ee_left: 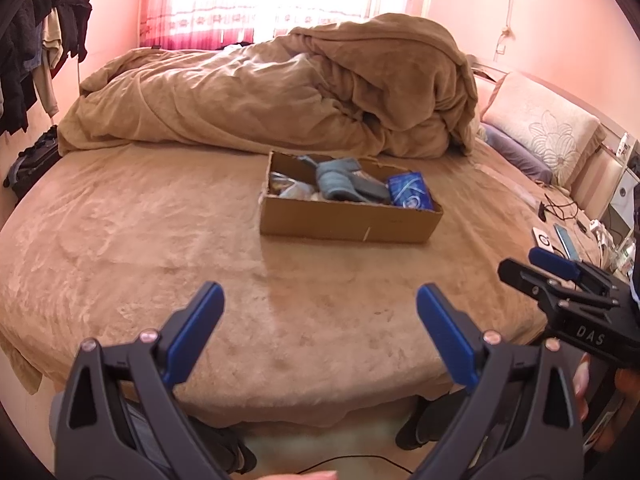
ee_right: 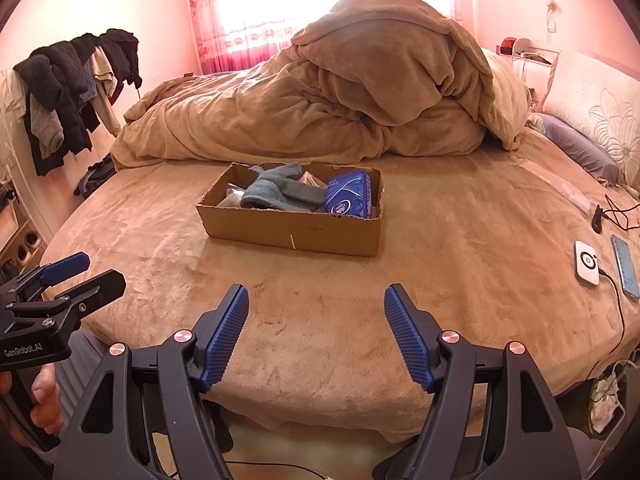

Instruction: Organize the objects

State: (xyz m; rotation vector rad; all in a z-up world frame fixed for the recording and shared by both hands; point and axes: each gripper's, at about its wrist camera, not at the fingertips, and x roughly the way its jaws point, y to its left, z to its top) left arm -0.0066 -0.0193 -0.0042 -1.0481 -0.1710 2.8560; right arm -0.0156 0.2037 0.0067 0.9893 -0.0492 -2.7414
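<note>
A shallow cardboard box (ee_left: 344, 224) (ee_right: 288, 230) sits in the middle of the tan bed. Inside it lie a grey-blue cloth (ee_left: 340, 180) (ee_right: 276, 194), a blue packet (ee_left: 410, 192) (ee_right: 348, 194) and some clear wrapped items. My left gripper (ee_left: 320, 304) hangs open over the bed's near edge, well short of the box, with nothing between its fingers. My right gripper (ee_right: 316, 308) is open too and empty, beside the left one at the same edge. Each gripper shows at the side of the other's view.
A heaped tan duvet (ee_right: 340, 92) fills the bed behind the box. Pillows (ee_right: 600, 104) lie at the right. A white charger (ee_right: 587, 264), a phone (ee_right: 624, 266) and cables rest on the bed's right side. Clothes hang on a rack (ee_right: 68, 80) at the left.
</note>
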